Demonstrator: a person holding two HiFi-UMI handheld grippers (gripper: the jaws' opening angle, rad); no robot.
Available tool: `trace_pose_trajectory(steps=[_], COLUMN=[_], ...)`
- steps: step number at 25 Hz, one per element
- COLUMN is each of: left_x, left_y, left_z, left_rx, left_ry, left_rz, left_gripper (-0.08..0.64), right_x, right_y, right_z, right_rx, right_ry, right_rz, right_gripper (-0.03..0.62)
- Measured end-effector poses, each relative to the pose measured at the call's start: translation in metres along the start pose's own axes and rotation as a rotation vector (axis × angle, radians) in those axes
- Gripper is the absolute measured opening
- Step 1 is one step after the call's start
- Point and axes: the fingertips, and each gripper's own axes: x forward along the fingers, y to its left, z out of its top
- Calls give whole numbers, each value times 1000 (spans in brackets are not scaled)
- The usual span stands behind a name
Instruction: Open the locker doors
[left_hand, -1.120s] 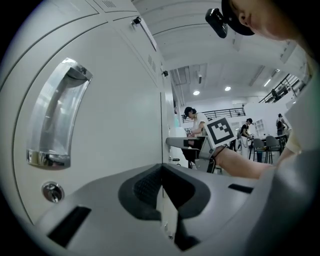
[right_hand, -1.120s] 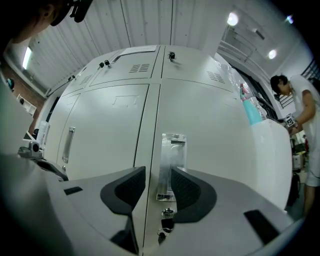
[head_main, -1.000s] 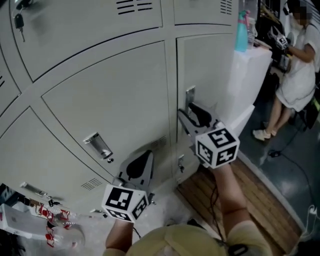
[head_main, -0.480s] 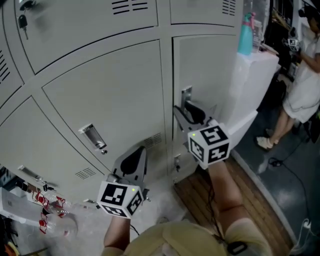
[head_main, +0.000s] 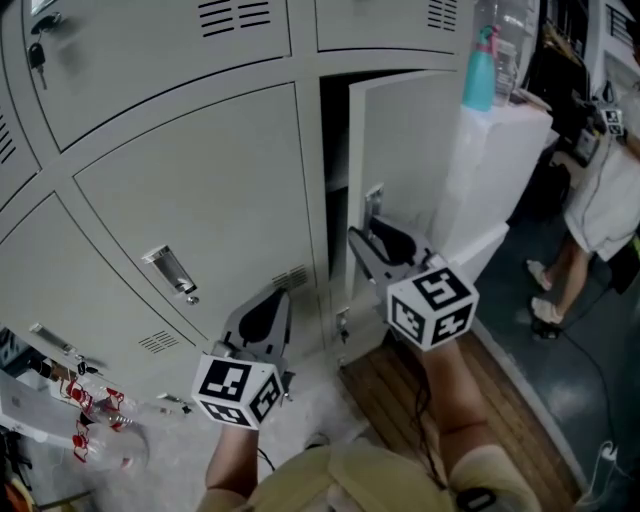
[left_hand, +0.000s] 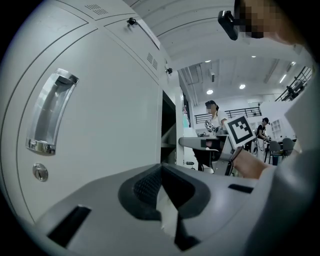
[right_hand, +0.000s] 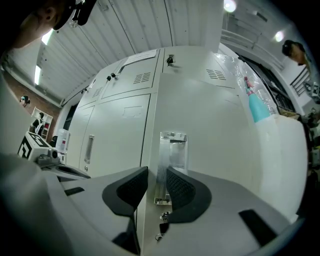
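Note:
The grey lower right locker door (head_main: 410, 160) stands ajar, with a dark gap along its left edge. My right gripper (head_main: 372, 235) is at that door's free edge by the recessed metal handle (head_main: 375, 200). In the right gripper view its jaws (right_hand: 156, 175) are closing, with the door edge and handle (right_hand: 172, 150) pinched between the pads. A key (right_hand: 162, 227) hangs just below. My left gripper (head_main: 275, 297) hovers low before the shut middle door (head_main: 200, 200), jaws shut and empty (left_hand: 160, 172). That door's handle (left_hand: 50, 112) is up to its left.
A white cabinet (head_main: 495, 160) with a teal bottle (head_main: 480, 65) on it stands just right of the ajar door. A person (head_main: 610, 190) stands at the far right. Wooden slats (head_main: 420, 390) cover the floor below. A plastic bottle (head_main: 100, 435) lies at lower left.
The lower right door has swung from shut to ajar, and a dark gap has opened along its left edge. My right gripper has stayed at the handle. The left gripper has barely moved.

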Motion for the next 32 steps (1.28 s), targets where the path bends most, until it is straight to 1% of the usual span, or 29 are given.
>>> trace_pose_trajectory(steps=[3, 9, 13, 17, 23, 32], left_x=[6, 16, 24, 33, 44, 50], left_y=[-8, -27, -39, -54, -70, -84], left_z=[1, 0, 1, 0, 1, 0], left_rx=[-11, -11, -7, -10, -6, 0], left_ry=[-8, -9, -14, -15, -19, -19], left_rz=[-14, -49, -79, -113, -148, -177], left_gripper=[3, 3, 3, 3, 3, 3], right_x=[-13, -45, -67, -88, -118, -167], right_y=[-1, -7, -13, -20, -35, -71], right_z=[2, 4, 3, 4, 4, 0], right_rx=[-2, 12, 17, 1, -23, 14], right_ry=[4, -9, -15, -20, -26, -49], right_rz=[17, 27, 20, 7, -49, -176], right_gripper=[112, 112, 112, 113, 112, 112])
